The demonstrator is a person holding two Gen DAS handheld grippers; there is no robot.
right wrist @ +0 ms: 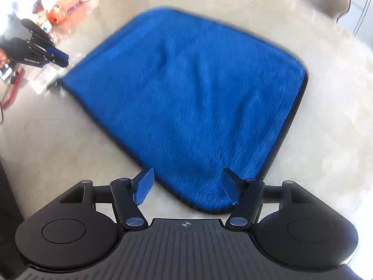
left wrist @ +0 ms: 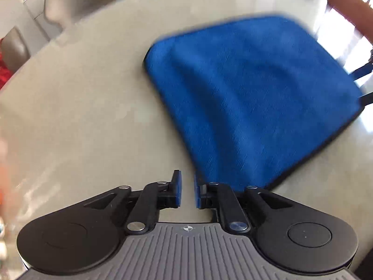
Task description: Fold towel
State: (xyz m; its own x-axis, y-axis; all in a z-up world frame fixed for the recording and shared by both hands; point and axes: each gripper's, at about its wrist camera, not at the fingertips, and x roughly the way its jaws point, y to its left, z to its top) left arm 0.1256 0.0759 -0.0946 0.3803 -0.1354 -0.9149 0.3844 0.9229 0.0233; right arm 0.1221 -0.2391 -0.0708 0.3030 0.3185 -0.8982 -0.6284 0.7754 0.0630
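Blue towel (right wrist: pixel 186 98) lies spread on the pale table (left wrist: pixel 81 116), rumpled, no fold visible yet. Left hand-held gripper (left wrist: pixel 187 190) beside its near corner, jaws nearly closed, nothing between them. Right hand-held gripper (right wrist: pixel 187 187) spread wide over the other near corner, ungripped. Likely grasping stage; next, pinch both corners.

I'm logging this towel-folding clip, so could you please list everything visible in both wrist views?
towel: one, blue with dark edging, flat on the table, no gripper holding it
table: one, pale grey and glossy, under everything
chairs: at least two, grey-beige, past the far table edge
clutter: several items, orange and white, too blurred to name, far corner
left gripper: one, black with blue pads, narrow empty gap, beside the towel's corner
right gripper: one, black with blue pads, open above the towel's near corner
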